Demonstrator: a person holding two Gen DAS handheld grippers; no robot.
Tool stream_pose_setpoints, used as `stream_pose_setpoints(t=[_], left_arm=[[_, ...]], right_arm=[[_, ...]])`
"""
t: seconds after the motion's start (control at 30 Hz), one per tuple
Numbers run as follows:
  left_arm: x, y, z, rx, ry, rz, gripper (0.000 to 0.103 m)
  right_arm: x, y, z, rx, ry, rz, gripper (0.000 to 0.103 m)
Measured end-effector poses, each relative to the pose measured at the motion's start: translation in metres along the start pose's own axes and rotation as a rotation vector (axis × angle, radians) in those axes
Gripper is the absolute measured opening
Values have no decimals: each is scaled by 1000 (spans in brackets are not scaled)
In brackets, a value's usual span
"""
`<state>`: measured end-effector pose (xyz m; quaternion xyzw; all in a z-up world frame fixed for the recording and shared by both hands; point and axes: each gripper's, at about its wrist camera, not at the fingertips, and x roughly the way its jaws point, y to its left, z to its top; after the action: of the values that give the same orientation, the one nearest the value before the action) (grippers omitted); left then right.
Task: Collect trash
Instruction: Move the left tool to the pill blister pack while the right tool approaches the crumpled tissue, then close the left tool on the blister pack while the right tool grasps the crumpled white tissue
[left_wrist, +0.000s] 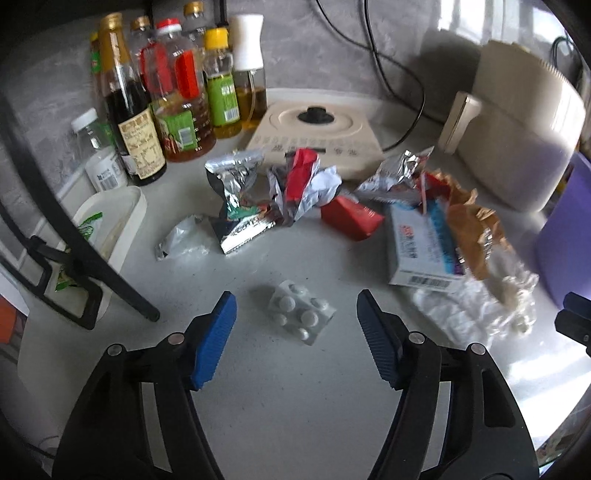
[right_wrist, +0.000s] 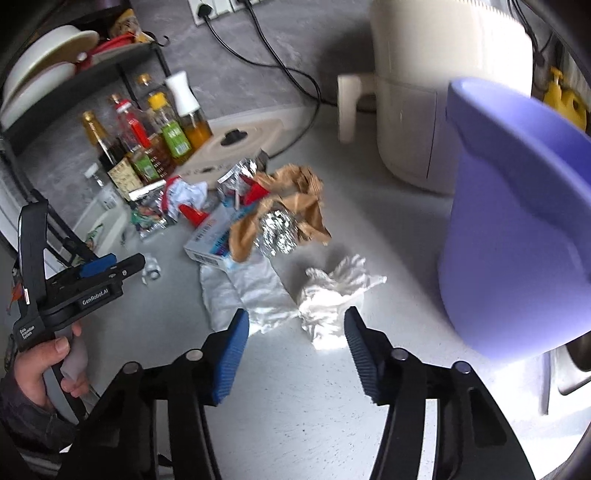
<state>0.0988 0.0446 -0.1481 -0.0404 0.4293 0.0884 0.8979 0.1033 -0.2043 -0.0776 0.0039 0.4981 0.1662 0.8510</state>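
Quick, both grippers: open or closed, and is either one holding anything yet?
Left gripper: open, holding nothing; pill blister pack lies on the counter between its fingertips.
Right gripper: open, holding nothing; crumpled white tissue just ahead.

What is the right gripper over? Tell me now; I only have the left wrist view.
Observer: The right gripper points at a crumpled white tissue, jaws apart, nothing gripped.
Operator: Give me the bin's position.
Observer: The purple bin stands to the right of the tissue in the right wrist view, apart from it.
Operator: Report the left gripper from there.
Observer: The left gripper shows at the left edge; a hand grips its handle.
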Motion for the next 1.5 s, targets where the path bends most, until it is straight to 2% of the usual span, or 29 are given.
stream_pose_setpoints(t=[0.13,0.27,0.33,0.37,0.47,0.63,0.7,0.73,0.87,1.07,1.17,1.23,1.27,1.37,1.47,1.5], left_arm=[[18,-2,3,22,23,2,68],[29,-4,5,30,38,3,63],[34,-5,4,36,53,8,56],[35,-5,3,36,57,6,49],[34,-5,2,41,54,-1,46],[24,-3,5,38,33,-20,45],[14,-2,7,39,14,-29,45],[11,-1,9,38,6,-33,45],[-8,2,13,33,-33,-48,45],[-33,0,18,33,-100,-74,45],[-36,-4,20,37,-111,-77,45],[-40,-7,20,36,-122,-84,45],[-41,-9,19,44,-130,-81,45],[-39,-14,18,41,-125,-70,45],[-38,-20,19,42,-130,-58,45],[-38,-22,18,43,-129,-57,45]], right_arm=[[14,-8,-4,41,29,-15,48],[23,-15,-4,71,45,-33,47],[26,-17,-3,69,43,-34,47],[27,-17,-3,64,42,-38,47],[39,-18,-1,67,61,-43,45],[50,-17,-4,67,94,-43,16],[47,-17,-6,66,90,-39,11],[44,-16,-6,62,85,-38,4],[30,-13,-4,48,54,-25,1],[11,-9,-4,31,4,-30,1],[11,-15,-3,40,5,-50,9],[16,-19,-2,39,3,-53,56],[16,-20,-2,23,-29,-68,60],[31,-26,-2,12,-3,-87,55],[45,-31,-2,-4,21,-90,54],[52,-32,-3,-15,41,-90,48]])
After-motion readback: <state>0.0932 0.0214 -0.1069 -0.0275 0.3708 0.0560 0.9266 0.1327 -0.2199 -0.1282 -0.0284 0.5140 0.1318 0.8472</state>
